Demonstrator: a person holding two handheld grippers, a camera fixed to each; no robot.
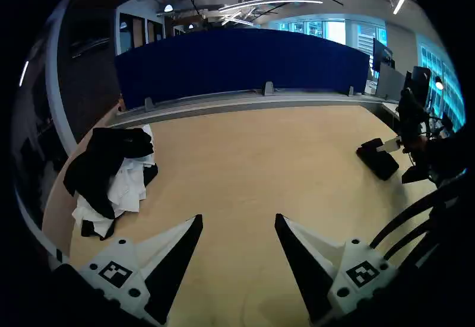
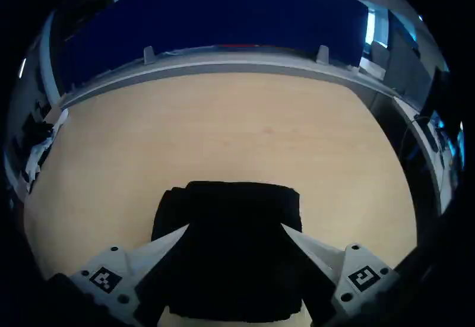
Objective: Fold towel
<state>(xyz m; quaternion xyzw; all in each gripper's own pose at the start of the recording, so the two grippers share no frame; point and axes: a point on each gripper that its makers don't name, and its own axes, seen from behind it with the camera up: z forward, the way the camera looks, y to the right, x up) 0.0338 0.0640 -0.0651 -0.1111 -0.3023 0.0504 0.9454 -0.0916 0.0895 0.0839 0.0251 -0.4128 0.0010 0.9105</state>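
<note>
Black folded towel (image 2: 231,208) laid flat on pale wooden desk (image 2: 237,131), likely set down as finished. Right tool (image 2: 236,226) held low over it, fingers spread, nothing clamped. Left tool (image 1: 237,216) held apart above bare desk, pointed near black-and-white towel heap (image 1: 113,172), presumably for next pick.
</note>
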